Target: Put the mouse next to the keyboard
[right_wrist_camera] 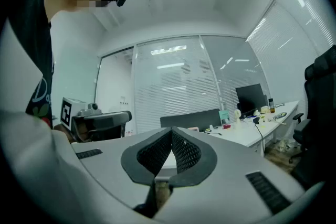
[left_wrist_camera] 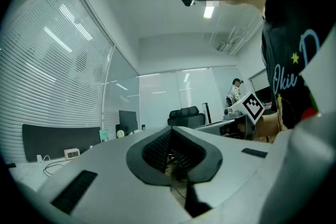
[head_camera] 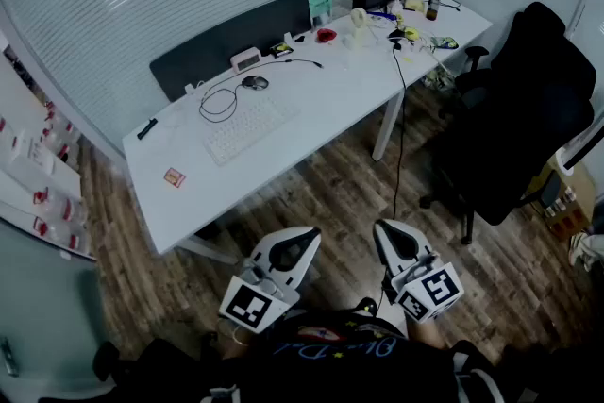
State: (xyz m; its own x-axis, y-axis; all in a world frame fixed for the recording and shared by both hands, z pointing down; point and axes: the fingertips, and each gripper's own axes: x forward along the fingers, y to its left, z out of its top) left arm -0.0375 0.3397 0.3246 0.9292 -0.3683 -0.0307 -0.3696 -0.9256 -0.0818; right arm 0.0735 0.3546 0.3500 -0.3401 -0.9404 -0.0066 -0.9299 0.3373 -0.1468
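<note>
Your left gripper [head_camera: 294, 250] and right gripper [head_camera: 394, 241] are held level, low over the brown wood-plank floor [head_camera: 326, 195], well short of the long white desk [head_camera: 340, 90]. Both have their jaws pressed together, with nothing between them. The small dark corded mouse [head_camera: 255, 82] lies on the desk just behind the flat white keyboard [head_camera: 247, 129]. Its thin black cable [head_camera: 219, 104] loops to its left. A black office chair [head_camera: 510, 127] stands off to your right.

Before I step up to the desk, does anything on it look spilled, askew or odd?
Nothing spilled or broken. The mouse lies apart from the keyboard, beyond its far edge, its cable looped loosely beside it. Small clutter crowds the desk's far end.
</note>
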